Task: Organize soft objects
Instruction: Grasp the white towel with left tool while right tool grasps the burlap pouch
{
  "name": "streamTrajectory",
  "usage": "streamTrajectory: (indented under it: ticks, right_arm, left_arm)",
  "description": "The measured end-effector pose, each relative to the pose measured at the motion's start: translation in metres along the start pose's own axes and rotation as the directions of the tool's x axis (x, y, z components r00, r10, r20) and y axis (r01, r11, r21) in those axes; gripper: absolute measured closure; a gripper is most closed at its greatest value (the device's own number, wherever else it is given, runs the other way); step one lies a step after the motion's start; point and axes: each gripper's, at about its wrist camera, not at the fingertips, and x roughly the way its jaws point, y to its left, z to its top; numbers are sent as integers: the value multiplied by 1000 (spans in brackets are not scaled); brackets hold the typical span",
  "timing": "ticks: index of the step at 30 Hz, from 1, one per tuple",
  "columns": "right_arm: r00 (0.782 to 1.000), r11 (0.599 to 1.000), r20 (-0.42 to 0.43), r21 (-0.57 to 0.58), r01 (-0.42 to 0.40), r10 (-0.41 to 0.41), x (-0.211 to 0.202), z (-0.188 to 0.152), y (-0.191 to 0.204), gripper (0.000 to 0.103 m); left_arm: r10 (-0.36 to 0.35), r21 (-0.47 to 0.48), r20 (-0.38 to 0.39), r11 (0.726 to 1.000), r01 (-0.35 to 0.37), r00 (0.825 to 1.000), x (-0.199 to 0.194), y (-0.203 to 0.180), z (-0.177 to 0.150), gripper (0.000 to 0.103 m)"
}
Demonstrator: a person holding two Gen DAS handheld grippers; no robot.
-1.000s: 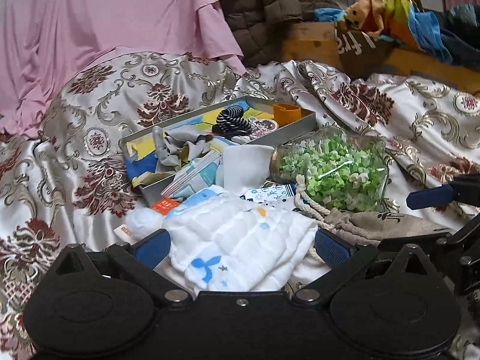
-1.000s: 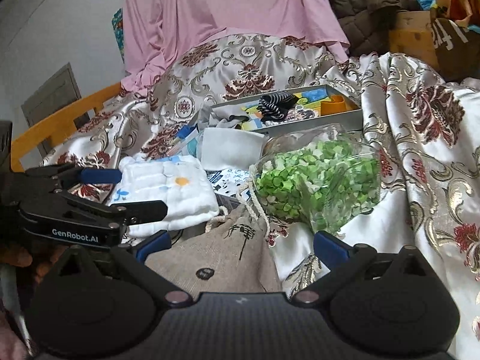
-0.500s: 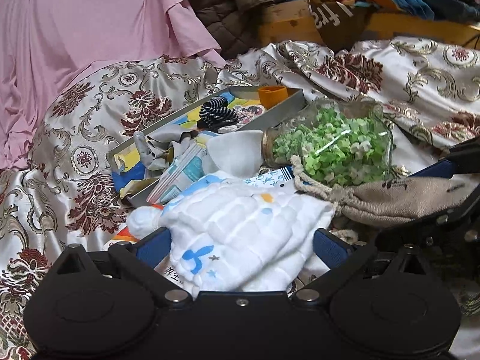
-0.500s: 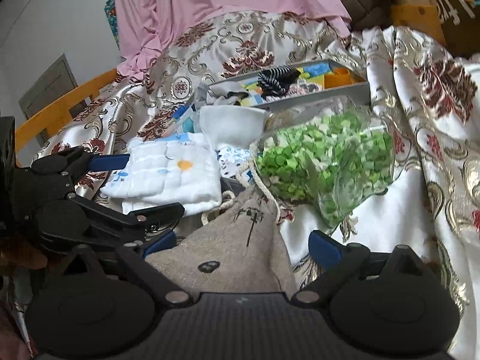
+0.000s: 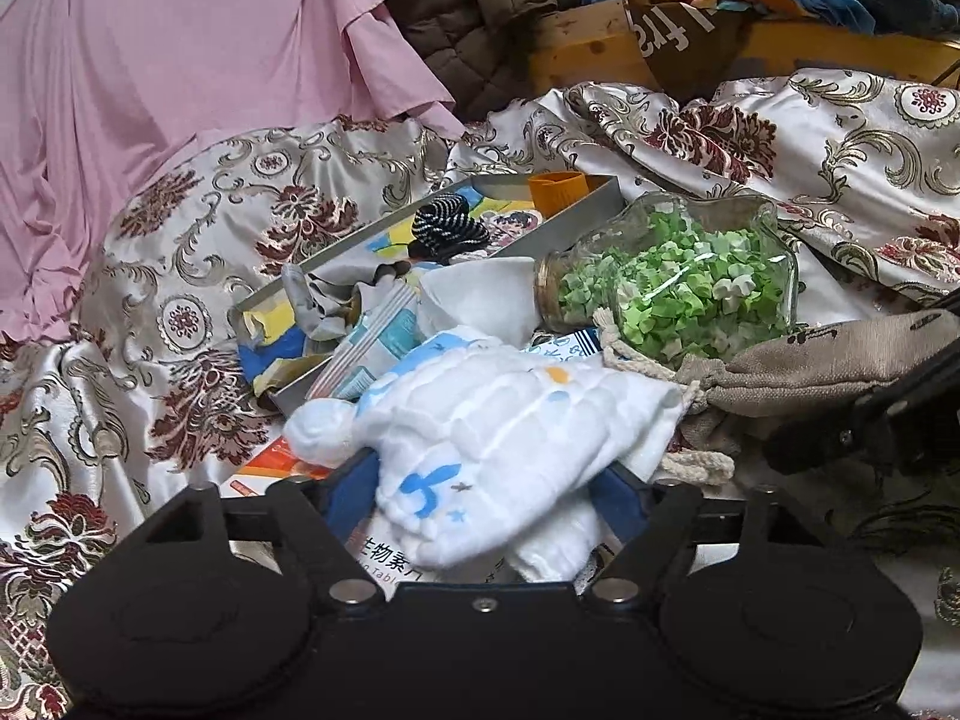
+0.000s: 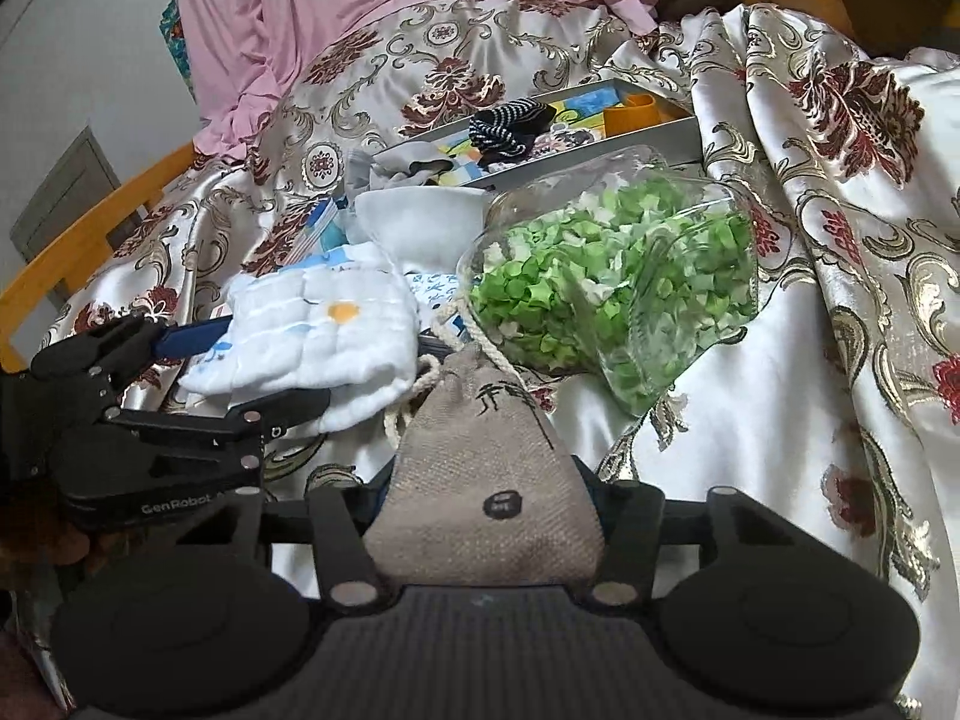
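Low in my left view, my left tongs (image 5: 486, 498) are closing, their blue pads bunching the white quilted cloth (image 5: 498, 432) at centre. Right of it lies the jar of green paper stars (image 5: 678, 282). At the bottom centre of my right view, my right tongs (image 6: 486, 504) are closing, pinching the burlap pouch (image 6: 480, 480).

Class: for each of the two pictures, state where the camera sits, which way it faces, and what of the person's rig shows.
Left wrist: on the left gripper, looking down-forward; jaws closing around white quilted cloth.
Right wrist: on the right gripper, facing likewise; jaws closing around burlap pouch; left gripper visible.
Shared: glass jar, cloth, pouch.
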Motion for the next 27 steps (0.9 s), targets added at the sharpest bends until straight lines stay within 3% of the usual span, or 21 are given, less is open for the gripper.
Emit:
streamTrajectory:
  ticks: [7, 12, 19, 23, 27]
  right_arm:
    - [1000, 1000, 1, 1, 3, -3, -1, 0, 0, 60]
    - [1000, 1000, 7, -5, 2, -2, -1, 0, 1, 67]
    - [1000, 1000, 9, -4, 0, 0, -2, 0, 2, 69]
    - [1000, 1000, 12, -2, -1, 1, -2, -1, 2, 69]
    - [1000, 1000, 25, -5, -7, 8, -5, 0, 2, 71]
  left_arm:
    - [-2, -3, 17, 1000, 2, 1000, -3, -1, 1, 48]
    - [-20, -4, 28, 1000, 20, 999, -6, -2, 1, 56]
    - [-75, -48, 40, 996, 77, 996, -10, -1, 4, 72]
    - [-122, -118, 39, 985, 126, 992, -11, 6, 5, 77]
    - [-204, -255, 30, 945, 205, 978, -10, 16, 6, 80]
